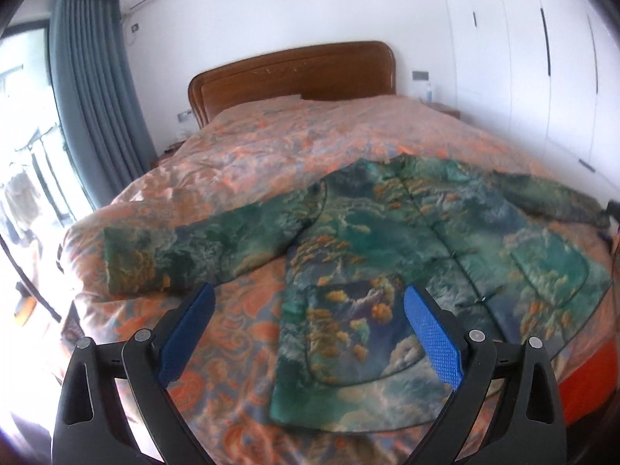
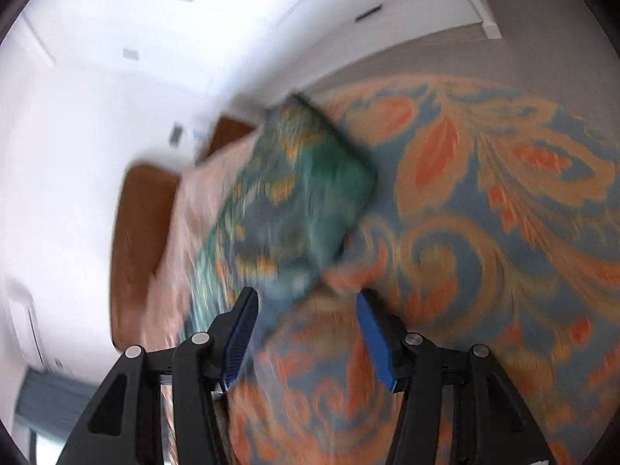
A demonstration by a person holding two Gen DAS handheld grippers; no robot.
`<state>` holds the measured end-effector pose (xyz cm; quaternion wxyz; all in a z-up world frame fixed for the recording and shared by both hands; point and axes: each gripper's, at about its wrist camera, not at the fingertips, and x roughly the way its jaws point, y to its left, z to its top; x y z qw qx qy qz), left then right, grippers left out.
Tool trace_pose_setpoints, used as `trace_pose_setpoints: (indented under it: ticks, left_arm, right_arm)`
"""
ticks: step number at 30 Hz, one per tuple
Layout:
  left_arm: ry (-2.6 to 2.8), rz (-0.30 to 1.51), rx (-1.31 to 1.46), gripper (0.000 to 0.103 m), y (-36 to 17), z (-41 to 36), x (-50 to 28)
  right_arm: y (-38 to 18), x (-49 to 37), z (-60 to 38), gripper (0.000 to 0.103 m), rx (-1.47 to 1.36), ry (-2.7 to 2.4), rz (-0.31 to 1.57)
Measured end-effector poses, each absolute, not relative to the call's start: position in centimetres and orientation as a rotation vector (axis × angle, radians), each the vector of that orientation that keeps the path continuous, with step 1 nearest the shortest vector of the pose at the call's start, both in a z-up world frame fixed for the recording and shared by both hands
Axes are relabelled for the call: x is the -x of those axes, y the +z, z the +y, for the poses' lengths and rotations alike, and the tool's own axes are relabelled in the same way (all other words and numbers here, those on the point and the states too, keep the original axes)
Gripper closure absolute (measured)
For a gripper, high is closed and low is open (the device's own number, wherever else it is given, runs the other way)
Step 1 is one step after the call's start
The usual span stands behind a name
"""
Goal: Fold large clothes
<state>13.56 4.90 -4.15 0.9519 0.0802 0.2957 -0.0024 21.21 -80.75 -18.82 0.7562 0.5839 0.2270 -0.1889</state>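
Observation:
A green patterned padded jacket (image 1: 418,240) lies spread flat, front up, on the bed's orange floral quilt (image 1: 271,143), both sleeves stretched out. My left gripper (image 1: 310,298) is open and empty, hovering above the jacket's lower left hem and pocket. In the blurred, tilted right wrist view, my right gripper (image 2: 308,302) is open and empty, close to the end of the jacket's right sleeve (image 2: 302,182); the cuff lies just ahead of the fingertips, between the jaws' line. I cannot tell whether it touches them.
A wooden headboard (image 1: 294,73) stands at the far end. White wardrobe doors (image 1: 542,58) line the right side. Blue curtains (image 1: 93,89) and a bright window are on the left. The bed's near edge drops off close to both grippers.

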Motion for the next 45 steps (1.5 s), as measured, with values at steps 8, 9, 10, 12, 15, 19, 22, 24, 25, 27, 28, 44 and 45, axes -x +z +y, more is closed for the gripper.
trace_pose_setpoints:
  ticks: [8, 9, 10, 12, 15, 19, 22, 24, 25, 27, 28, 44, 45]
  left_arm:
    - [-0.005, 0.674, -0.078, 0.004, -5.8, 5.2, -13.8]
    - [-0.007, 0.673, -0.079, 0.004, -6.0, 5.2, -13.7]
    - [-0.006, 0.669, -0.084, 0.004, -6.1, 5.1, -13.7]
    - [0.0, 0.662, -0.103, 0.004, -6.3, 4.9, -13.7]
    - [-0.012, 0.658, -0.109, 0.004, -6.7, 4.6, -14.0]
    - [-0.042, 0.651, -0.067, 0.004, -6.8, 4.7, -14.0]
    - [-0.054, 0.652, -0.029, 0.004, -6.8, 5.4, -13.5]
    - [-0.049, 0.656, -0.015, 0.004, -7.0, 6.0, -13.2]
    - [-0.04, 0.655, -0.012, 0.004, -7.0, 6.4, -12.9]
    - [-0.022, 0.653, -0.007, 0.004, -7.2, 7.2, -12.5]
    - [-0.01, 0.652, 0.0, 0.004, -7.3, 7.7, -12.3]
    - [0.054, 0.704, 0.106, 0.004, -9.2, 11.8, -11.7]
    - [0.054, 0.708, 0.104, 0.004, -9.3, 11.7, -11.8]
  right_arm:
    - [-18.4, -25.3, -81.8, 0.089, -1.25, -0.456, 0.464]
    - [-17.6, -25.8, -81.8, 0.091, -1.207, -0.471, 0.481]
    - [-16.0, -26.4, -81.3, 0.092, -1.135, -0.484, 0.49]
    - [-11.7, -27.8, -79.4, 0.092, -0.992, -0.452, 0.465]
    - [-5.1, -29.8, -75.8, 0.092, -0.856, -0.344, 0.415]
    - [4.5, -34.5, -67.0, 0.092, -0.644, -0.141, 0.369]
    - [8.6, -38.2, -59.3, 0.092, -0.498, -0.022, 0.377]
    - [9.5, -40.3, -55.1, 0.092, -0.436, 0.035, 0.393]
    - [9.7, -41.9, -51.9, 0.092, -0.393, 0.07, 0.409]
    - [9.1, -44.2, -47.6, 0.092, -0.343, 0.119, 0.442]
    - [8.7, -45.0, -45.9, 0.092, -0.328, 0.135, 0.459]
    - [-9.6, -50.8, -29.1, 0.092, -0.197, 0.19, 0.855]
    - [-10.6, -51.3, -28.6, 0.092, -0.206, 0.199, 0.882]
